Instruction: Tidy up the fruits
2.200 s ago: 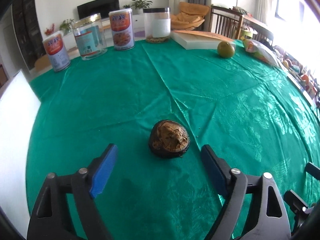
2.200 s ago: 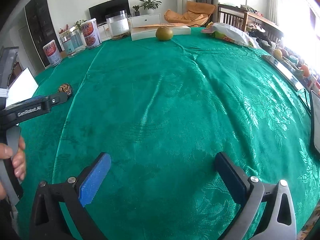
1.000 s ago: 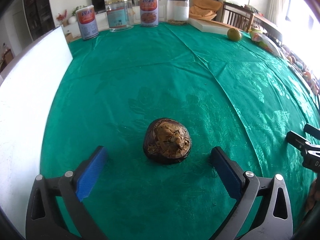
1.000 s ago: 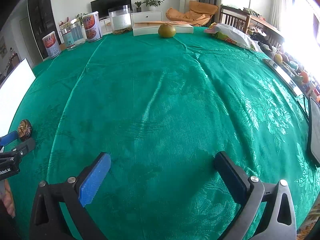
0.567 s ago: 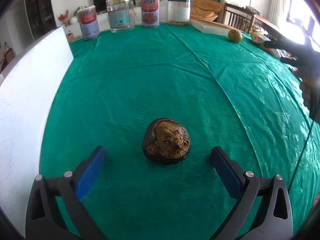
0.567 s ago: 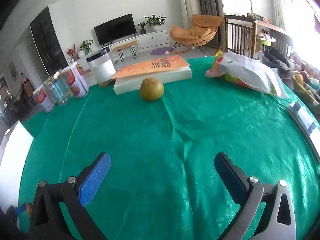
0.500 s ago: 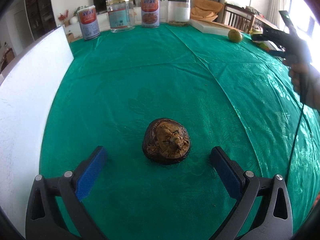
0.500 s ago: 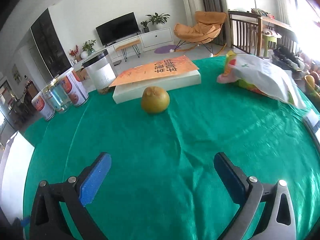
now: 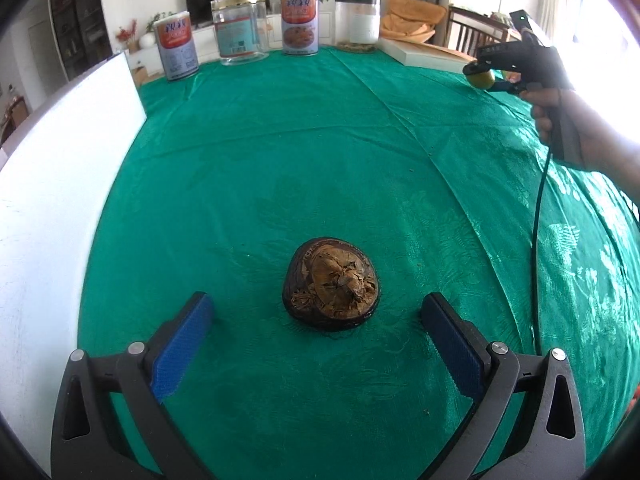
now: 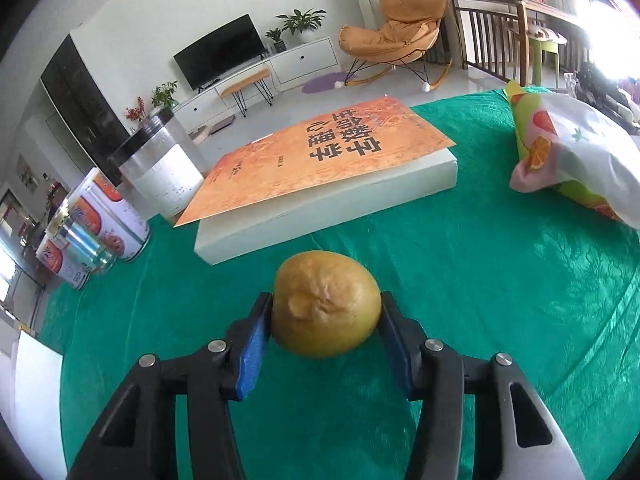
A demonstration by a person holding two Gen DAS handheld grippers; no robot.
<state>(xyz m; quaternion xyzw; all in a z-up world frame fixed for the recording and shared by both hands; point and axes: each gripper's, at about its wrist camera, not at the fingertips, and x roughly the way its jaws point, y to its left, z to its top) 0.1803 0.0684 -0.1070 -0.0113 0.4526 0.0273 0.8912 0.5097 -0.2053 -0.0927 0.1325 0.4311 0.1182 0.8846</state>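
A yellow-green round fruit (image 10: 326,304) rests on the green tablecloth (image 10: 480,280) just in front of a thick book. My right gripper (image 10: 324,310) is closing around it, and both blue pads (image 10: 252,344) touch its sides. The left wrist view shows the same gripper (image 9: 486,74) far right at the back, with the fruit (image 9: 482,79) between its fingers and a person's hand on the grip. A dark brown, rough-topped fruit (image 9: 331,283) lies on the cloth (image 9: 320,140). My left gripper (image 9: 316,304) stands open around its near side, pads clear of it.
An orange-covered book (image 10: 320,168) lies behind the yellow fruit, and a printed snack bag (image 10: 580,152) to its right. Tins (image 9: 176,50) and clear jars (image 9: 240,28) line the far edge. A white board (image 9: 48,200) borders the cloth on the left. A cable (image 9: 538,220) trails from the right hand.
My right gripper has swept across the table to the yellow-green fruit and its jaws have come in from wide open onto it. The left gripper and the brown fruit have stayed put.
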